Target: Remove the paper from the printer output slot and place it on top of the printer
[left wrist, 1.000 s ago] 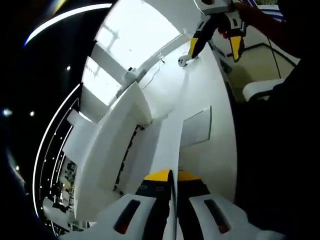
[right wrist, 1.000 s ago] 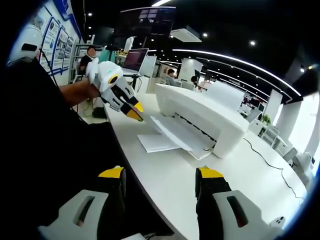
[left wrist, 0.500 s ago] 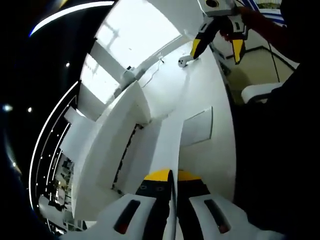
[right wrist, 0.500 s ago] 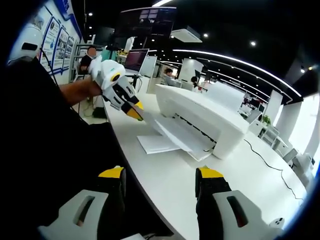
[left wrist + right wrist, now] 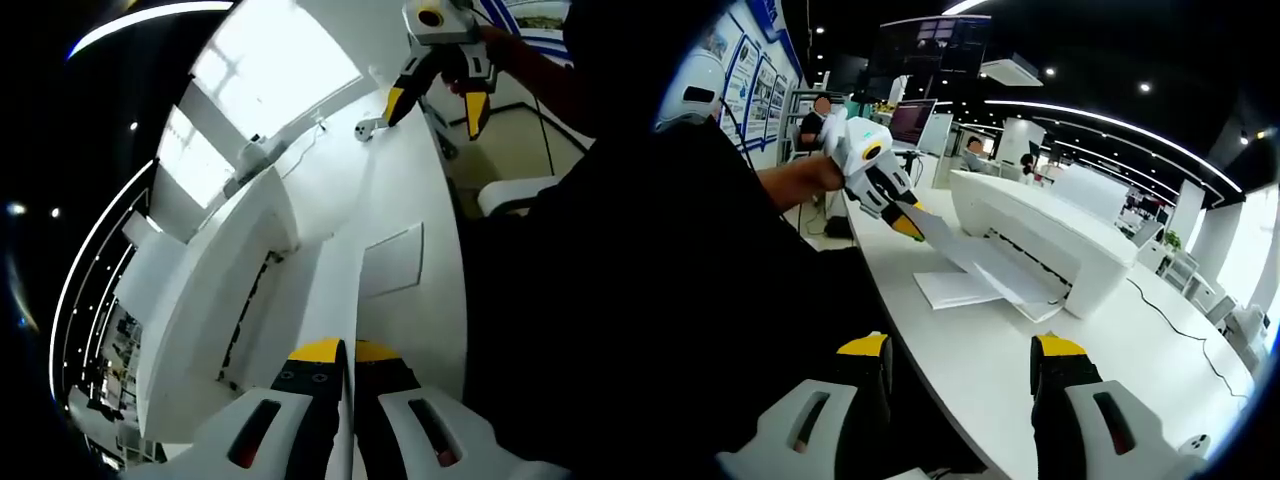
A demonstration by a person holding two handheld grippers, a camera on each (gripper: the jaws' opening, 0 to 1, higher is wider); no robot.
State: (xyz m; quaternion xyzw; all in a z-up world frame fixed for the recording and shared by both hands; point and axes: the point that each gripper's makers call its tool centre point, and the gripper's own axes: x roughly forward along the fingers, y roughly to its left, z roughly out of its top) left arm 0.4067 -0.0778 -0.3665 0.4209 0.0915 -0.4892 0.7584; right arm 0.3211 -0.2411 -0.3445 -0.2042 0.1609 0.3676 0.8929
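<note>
in the right gripper view, saw the left gripper raised above the desk, jaws pinched on the near edge of a sheet of paper that sloped from the yellow tips down to the output slot at the front of the white printer, far end resting at the slot's tray. found a second sheet flat on the desk just beside the tray. noted monitors and blue wall posters behind, with print too small to read, and no brand legible on the printer. in the left gripper view, looked straight along that paper, clamped between closed yellow-tipped jaws, with the printer to one side and the second sheet on the desk to the other. caught there the right gripper far off above the desk, held by a hand, jaws spread apart with nothing between them, just as its own view showed.
</note>
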